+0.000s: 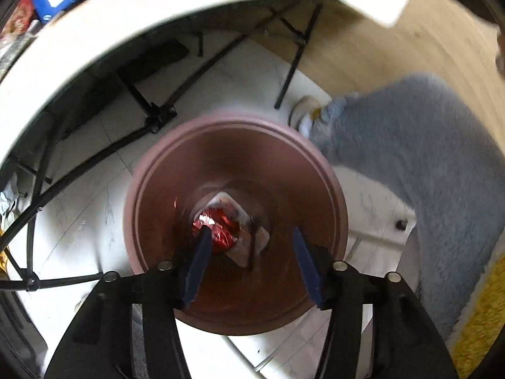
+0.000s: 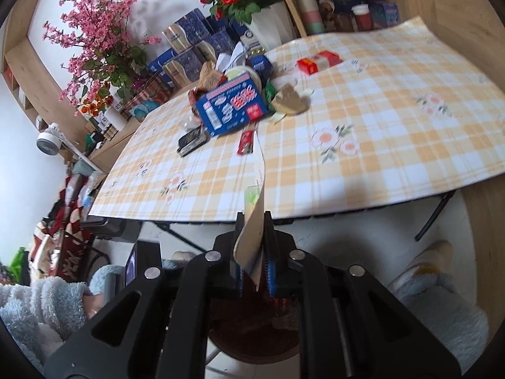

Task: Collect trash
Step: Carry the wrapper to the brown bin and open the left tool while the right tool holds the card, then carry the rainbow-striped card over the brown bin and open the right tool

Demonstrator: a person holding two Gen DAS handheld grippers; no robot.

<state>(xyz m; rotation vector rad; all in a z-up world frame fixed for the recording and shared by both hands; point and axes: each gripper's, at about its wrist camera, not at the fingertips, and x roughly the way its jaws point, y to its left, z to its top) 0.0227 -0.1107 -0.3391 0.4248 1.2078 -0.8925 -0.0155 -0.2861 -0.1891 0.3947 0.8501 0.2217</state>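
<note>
In the left wrist view I look straight down into a round brown bin [image 1: 176, 189] standing on the white floor. A crumpled red foil wrapper [image 1: 221, 225] lies deep inside it on a white wrapper [image 1: 249, 246]. My left gripper [image 1: 251, 230] hangs open over the bin's mouth with nothing between its blue pads [image 1: 197, 268]. In the right wrist view my right gripper [image 2: 254, 218] is shut on a flat beige wrapper [image 2: 252, 237] with a green patch, held near the table's front edge. Trash on the checked tablecloth [image 2: 363, 158]: blue box [image 2: 232, 109], brown paper [image 2: 288, 101], red stick wrapper [image 2: 246, 140], black packet [image 2: 192, 140], red box [image 2: 318, 61].
The folding table's black legs [image 1: 293, 63] stand beside the bin. A person's fluffy grey leg [image 1: 426, 164] and slipper [image 1: 304, 112] are to the bin's right. Flower pots [image 2: 104, 47] and blue boxes [image 2: 189, 41] crowd the table's far side. The bin's rim [image 2: 252, 347] shows under the right gripper.
</note>
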